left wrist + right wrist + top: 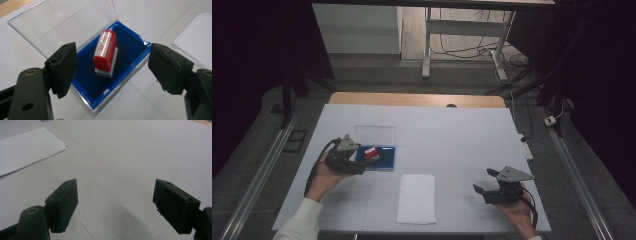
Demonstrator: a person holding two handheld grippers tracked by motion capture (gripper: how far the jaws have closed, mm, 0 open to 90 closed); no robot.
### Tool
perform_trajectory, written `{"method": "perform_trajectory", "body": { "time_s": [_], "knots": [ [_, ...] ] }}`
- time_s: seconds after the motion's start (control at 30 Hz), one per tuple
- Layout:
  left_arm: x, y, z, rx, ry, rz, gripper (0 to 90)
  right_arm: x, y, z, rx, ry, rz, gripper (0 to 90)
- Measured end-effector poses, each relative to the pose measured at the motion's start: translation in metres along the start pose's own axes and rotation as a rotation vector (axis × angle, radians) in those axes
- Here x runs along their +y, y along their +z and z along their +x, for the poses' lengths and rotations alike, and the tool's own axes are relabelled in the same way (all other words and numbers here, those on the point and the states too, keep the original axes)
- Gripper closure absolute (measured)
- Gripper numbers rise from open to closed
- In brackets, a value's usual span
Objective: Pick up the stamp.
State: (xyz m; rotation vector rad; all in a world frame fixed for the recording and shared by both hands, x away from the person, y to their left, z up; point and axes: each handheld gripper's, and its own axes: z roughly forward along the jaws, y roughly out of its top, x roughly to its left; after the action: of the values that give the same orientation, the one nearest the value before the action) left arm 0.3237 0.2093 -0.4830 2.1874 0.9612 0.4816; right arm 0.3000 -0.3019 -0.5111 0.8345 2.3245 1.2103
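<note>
Black jaws of the left gripper stand wide apart and hold nothing; between them, a little beyond their tips, lies a red stamp with a white base. It rests tilted inside a blue ink pad case, whose clear lid is swung open and lies back on the counter. In the high view the left gripper sits just beside the near left edge of the case, with the stamp right in front of it.

Over on the right, the right gripper hovers low above bare counter, well apart from the case. Its jaws are also spread wide and empty. A sheet of white paper lies between the two hands, near the front edge, and its corner shows at the upper left of the right gripper view.
</note>
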Motion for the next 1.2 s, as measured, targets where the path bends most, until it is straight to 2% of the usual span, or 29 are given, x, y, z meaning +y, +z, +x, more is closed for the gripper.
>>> {"method": "perform_trajectory", "body": {
  "time_s": [0.27, 0.6, 0.9, 1.2],
  "knots": [
    [0.008, 0.012, 0.005, -0.002, 0.008, 0.027, 26.8, -0.001, 0.001, 0.001, -0.008, -0.003, 0.013, 20.1],
    [0.012, 0.022, 0.011, -0.039, -0.001, 0.047, 43.8, -0.001, 0.002, 0.001, -0.005, -0.004, 0.021, 20.3],
    [0.011, 0.027, 0.013, -0.046, -0.010, 0.055, 56.7, -0.001, 0.003, 0.001, -0.009, -0.007, 0.022, 20.5],
    [0.011, 0.029, 0.014, -0.051, 0.005, 0.055, 66.9, -0.001, 0.003, 0.001, -0.009, -0.008, 0.023, 20.8]
  ]
}}
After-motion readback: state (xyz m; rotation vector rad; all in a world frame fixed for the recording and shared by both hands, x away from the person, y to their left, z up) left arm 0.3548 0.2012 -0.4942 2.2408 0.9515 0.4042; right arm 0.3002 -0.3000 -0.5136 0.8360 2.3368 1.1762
